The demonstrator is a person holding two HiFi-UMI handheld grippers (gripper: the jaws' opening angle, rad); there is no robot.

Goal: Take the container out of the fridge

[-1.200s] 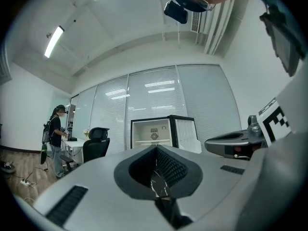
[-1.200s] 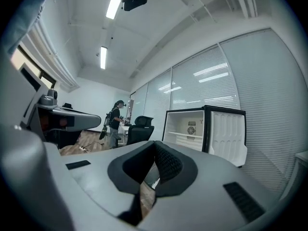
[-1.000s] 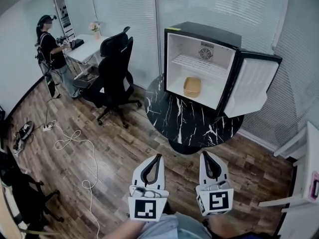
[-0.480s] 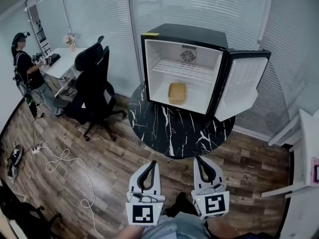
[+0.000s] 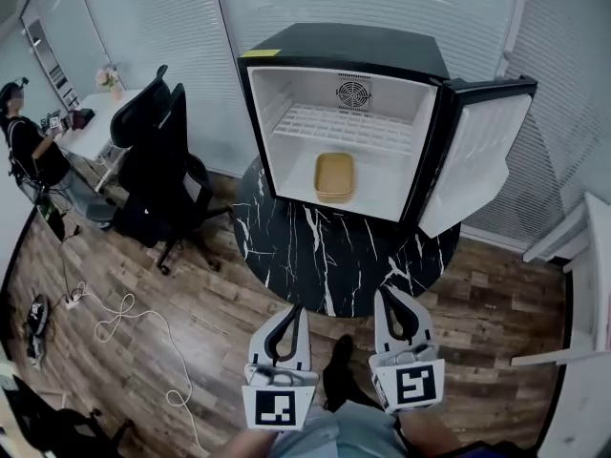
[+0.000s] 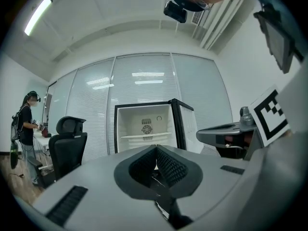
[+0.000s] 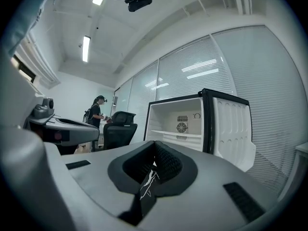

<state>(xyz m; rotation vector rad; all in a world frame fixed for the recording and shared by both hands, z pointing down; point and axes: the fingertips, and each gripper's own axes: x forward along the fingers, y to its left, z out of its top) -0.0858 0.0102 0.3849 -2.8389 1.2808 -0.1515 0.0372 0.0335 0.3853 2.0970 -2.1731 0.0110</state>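
Black mini fridge (image 5: 353,46), door open, sits bigger at upper centre than a second ago; tan rectangular plastic container (image 5: 334,176) on its floor is well beyond left gripper (image 5: 298,309) and right gripper (image 5: 383,294), both pinched together and empty, so it's still approach.

White left tool (image 5: 298,309) and right tool (image 5: 384,294) carry black-and-white marker cubes (image 5: 279,406).

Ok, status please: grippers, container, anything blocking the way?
Left gripper, right gripper shut, empty, well short of fridge. Container on its floor, door open. Nothing in the way.
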